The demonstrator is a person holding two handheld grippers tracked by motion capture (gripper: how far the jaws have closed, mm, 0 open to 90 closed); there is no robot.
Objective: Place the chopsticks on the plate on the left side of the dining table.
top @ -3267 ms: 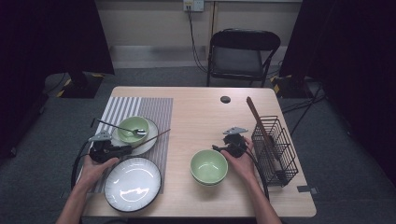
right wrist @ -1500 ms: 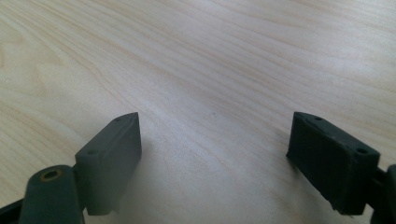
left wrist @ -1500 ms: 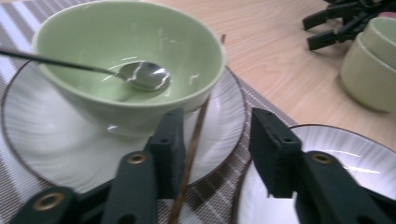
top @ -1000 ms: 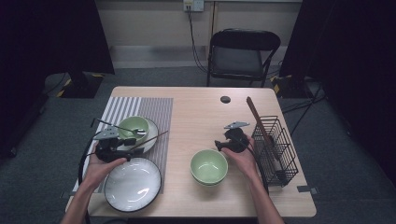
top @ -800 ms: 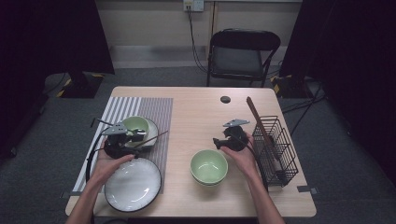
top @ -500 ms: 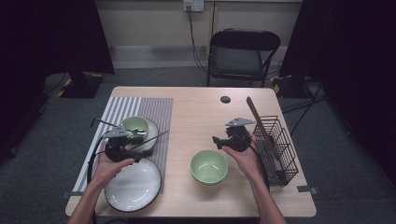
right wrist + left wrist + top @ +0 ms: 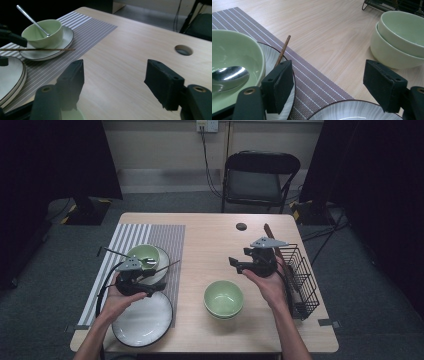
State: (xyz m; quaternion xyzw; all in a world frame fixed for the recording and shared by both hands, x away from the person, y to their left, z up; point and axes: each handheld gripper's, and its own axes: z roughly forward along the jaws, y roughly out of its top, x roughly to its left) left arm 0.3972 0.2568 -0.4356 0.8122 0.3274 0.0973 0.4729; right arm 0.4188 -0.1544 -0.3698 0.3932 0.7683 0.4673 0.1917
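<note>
High view: the left gripper [image 7: 136,279] has come forward beside the chopstick [image 7: 165,268], fingers just opened wide, empty. The right gripper [image 7: 239,265] has lifted off the stacked bowls [image 7: 223,298], open, so their placing looks finished.

Left gripper view: one chopstick [image 7: 282,50] lies just beyond the left finger [image 7: 279,85], on the saucer.

Right gripper view: one spoon [image 7: 32,19], three bowls and two plates overall.

Two hand-held tools are seen, each built of black parts. The left tool [image 7: 131,279] is topped by a small grey three-cornered plate, and a black cable is looped from it. The right tool [image 7: 246,262] is capped by a larger grey plate of the same shape. Rectangular black jaw pads with small screw holes are shown in both gripper views, carried on arms fitted with brass-coloured eyelets. The forearms are left bare; no sleeves are worn.
</note>
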